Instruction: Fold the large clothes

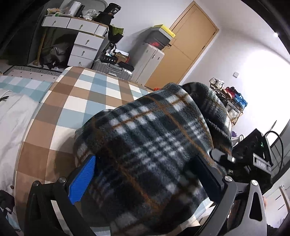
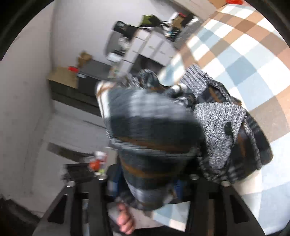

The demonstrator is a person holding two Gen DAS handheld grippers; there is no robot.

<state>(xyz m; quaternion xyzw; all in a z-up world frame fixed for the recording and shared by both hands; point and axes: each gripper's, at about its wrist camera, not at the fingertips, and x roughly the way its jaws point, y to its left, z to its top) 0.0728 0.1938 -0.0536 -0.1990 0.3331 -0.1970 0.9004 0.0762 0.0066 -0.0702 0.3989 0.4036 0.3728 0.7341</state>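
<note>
Not much to read here, honestly. In the left wrist view there's a black bag (image 1: 112,10) on top of the white drawer unit (image 1: 85,41) at about 11 o'clock, and it has some white print on it, but it's too small and warped to make out. The grey plate (image 1: 261,164) on the other rig at 3 o'clock carries a few raised characters, also unreadable. The right wrist view is all motion blur, so no label or number comes through there at all.
</note>
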